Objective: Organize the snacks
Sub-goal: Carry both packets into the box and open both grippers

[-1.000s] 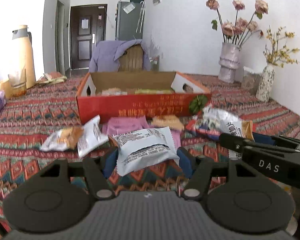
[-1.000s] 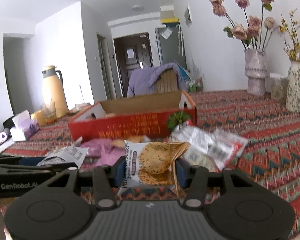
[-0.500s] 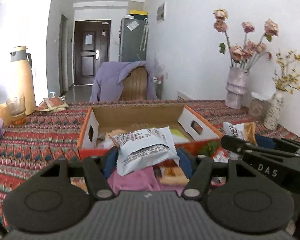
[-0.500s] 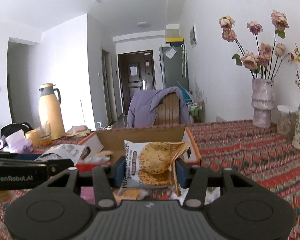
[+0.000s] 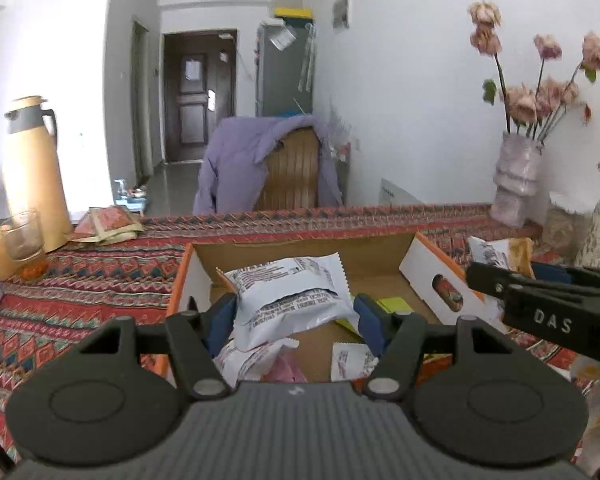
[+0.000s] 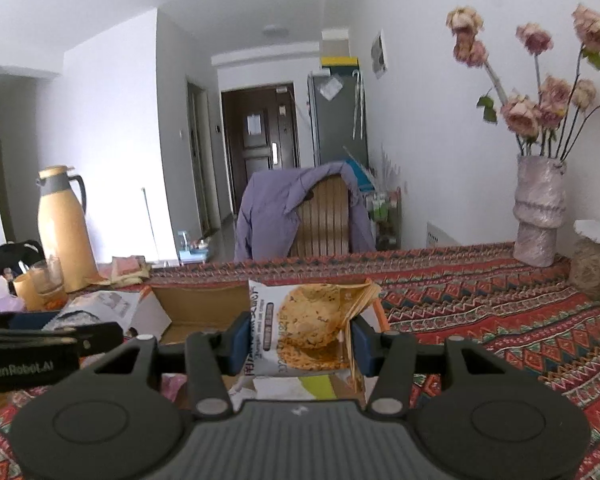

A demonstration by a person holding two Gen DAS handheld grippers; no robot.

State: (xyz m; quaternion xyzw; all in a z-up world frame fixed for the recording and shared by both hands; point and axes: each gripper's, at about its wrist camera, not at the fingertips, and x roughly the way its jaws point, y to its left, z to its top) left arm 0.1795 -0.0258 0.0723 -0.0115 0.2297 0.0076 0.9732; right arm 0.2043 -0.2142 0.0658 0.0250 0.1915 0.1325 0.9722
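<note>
So the biggest thing here is the table (image 5: 100,280) with its busy red patterned cloth, and sitting on it is the open cardboard box (image 5: 424,264) where the snacks are meant to end up, I'd guess. There are already a few packets in the bottom of it, which makes me think the sorting is partly done. Around the edges: a tan thermos (image 5: 32,168) at about 9 o'clock in the left view, and a vase of dried roses (image 6: 540,216) at about 3 o'clock in the right view, both well away from the box so they're not in the way. Now the small stuff. The left gripper (image 5: 294,312) is clamped on a white snack packet (image 5: 292,296), pinching it by both sides, and it hangs right over the box, so dropping it in looks like the next move. The right gripper (image 6: 298,340) is closed on a cookie packet (image 6: 308,328) the same way, hovering over the box's right end. Holding by the sides keeps the packets flat instead of crushing what's inside, seems sensible.
</note>
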